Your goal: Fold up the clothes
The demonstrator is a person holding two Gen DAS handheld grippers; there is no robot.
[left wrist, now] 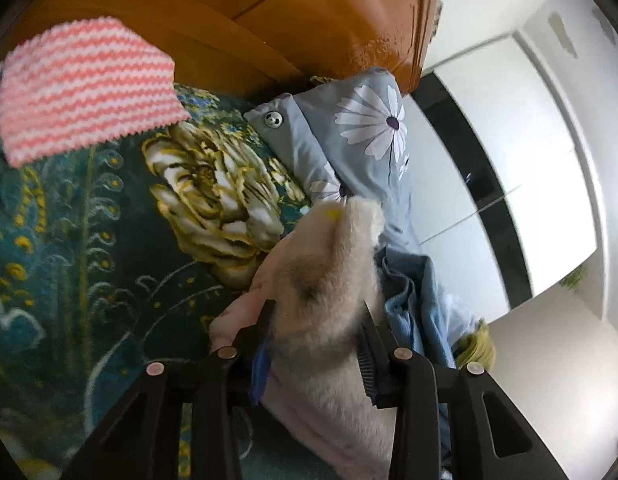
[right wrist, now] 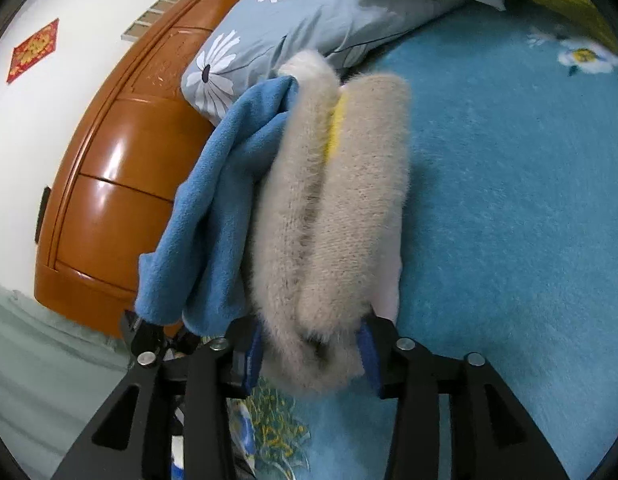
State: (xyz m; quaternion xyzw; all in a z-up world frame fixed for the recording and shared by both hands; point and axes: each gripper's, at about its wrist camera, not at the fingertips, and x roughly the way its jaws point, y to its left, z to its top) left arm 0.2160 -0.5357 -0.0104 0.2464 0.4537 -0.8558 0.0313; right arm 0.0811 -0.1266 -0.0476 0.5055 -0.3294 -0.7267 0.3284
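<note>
We see the left tool (left wrist: 315, 344) clamped on a bunched end of the fluffy cream sweater (left wrist: 329, 280), pads pressing the fabric. The right tool (right wrist: 311, 350) grips the other end of the same sweater (right wrist: 333, 208) — it is folded lengthwise, held just above the bed. A blue garment (right wrist: 213, 208) hangs against the sweater's left side. Beyond lie the floral blanket (left wrist: 109, 220), a daisy-print pillow (left wrist: 361, 128), a pink striped knit (left wrist: 81, 84) — then the wooden headboard (left wrist: 269, 12).
</note>
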